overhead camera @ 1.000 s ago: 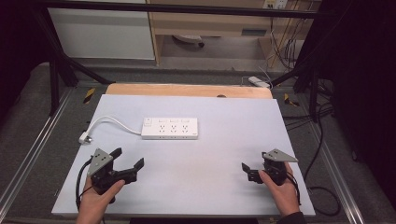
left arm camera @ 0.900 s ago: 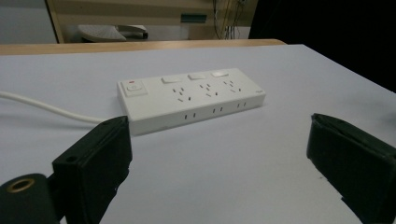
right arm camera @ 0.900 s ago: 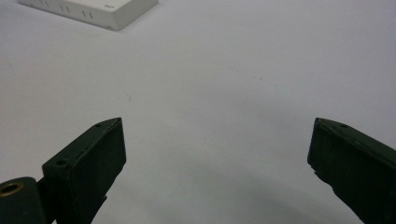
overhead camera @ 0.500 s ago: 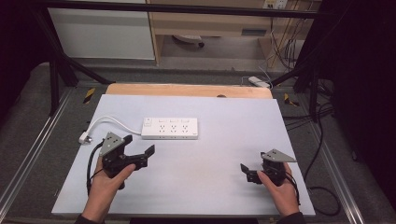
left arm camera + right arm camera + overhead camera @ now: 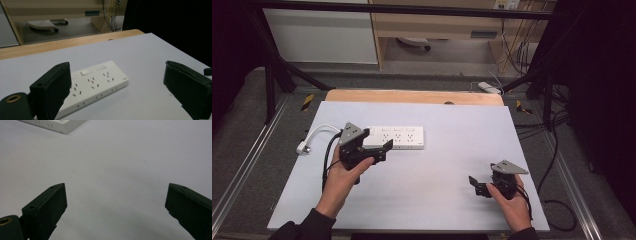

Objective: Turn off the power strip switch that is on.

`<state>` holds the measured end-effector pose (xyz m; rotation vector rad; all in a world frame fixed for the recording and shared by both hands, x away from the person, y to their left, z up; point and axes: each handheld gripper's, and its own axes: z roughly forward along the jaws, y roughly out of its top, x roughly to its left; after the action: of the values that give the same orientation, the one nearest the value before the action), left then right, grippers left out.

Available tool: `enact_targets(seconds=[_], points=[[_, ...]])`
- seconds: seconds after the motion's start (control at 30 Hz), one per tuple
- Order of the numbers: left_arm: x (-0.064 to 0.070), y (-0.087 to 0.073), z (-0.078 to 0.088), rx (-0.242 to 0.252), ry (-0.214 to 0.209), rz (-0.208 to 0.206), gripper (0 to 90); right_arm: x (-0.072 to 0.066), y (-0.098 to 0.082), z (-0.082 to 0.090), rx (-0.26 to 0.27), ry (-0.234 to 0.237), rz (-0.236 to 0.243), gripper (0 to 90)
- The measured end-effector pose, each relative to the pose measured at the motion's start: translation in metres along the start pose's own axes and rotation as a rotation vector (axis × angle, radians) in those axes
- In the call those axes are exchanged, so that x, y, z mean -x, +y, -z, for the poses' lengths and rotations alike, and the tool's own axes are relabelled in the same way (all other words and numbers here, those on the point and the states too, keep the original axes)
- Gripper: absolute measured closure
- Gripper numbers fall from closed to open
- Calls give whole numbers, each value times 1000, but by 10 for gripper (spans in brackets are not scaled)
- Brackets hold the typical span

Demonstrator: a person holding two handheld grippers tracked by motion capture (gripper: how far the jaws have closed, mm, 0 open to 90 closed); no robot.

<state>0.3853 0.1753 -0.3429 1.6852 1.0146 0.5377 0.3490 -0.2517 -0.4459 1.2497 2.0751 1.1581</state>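
The power strip (image 5: pixel 394 137) lies flat on the pale table (image 5: pixel 452 165), toward its far left part, its long side running along the far edge and well short of it. From above, a white cable (image 5: pixel 319 131) curves off the strip's left end and stops at a plug (image 5: pixel 302 148) close to the table's left edge.

The left gripper (image 5: pixel 377 151) hangs just at the strip's near left end, held in the person's left hand (image 5: pixel 343 172), jaws spread wide. Whether it touches the strip I cannot tell from overhead. The left gripper view settles more (it looks low across the table): the strip (image 5: pixel 96 86) sits between the two black jaws, nearer the left one, and its three switches and rows of socket slots face up. None of that detail reads from the high view.

The right gripper (image 5: pixel 478 186) is well apart, near the table's near right corner, in the right hand (image 5: pixel 512 200), its jaws also wide and holding nothing. Its own view shows bare table (image 5: pixel 112 170) between the jaws, with one corner of the strip (image 5: pixel 58 126) at the upper left.

A wooden board (image 5: pixel 412 96) runs along the table's far edge.
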Motion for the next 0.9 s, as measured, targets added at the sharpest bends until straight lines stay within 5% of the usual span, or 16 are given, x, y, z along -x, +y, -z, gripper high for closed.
enact_targets(seconds=[0.37, 0.5, 0.7, 0.9], points=[[1, 16, -32, -13, -13, -9, 86, 0, 0, -1, -2, -4, 0, 42], [0, 22, -42, -27, -5, -49, 88, 0, 0, 0, -3, 0, 4, 43], [-5, 36, -53, -45, -27, -10, 104, -3, 1, -1, -4, 8, 25, 42], [-17, 44, -61, -40, -3, 16, 104, -3, 0, -2, -14, 5, 20, 42]])
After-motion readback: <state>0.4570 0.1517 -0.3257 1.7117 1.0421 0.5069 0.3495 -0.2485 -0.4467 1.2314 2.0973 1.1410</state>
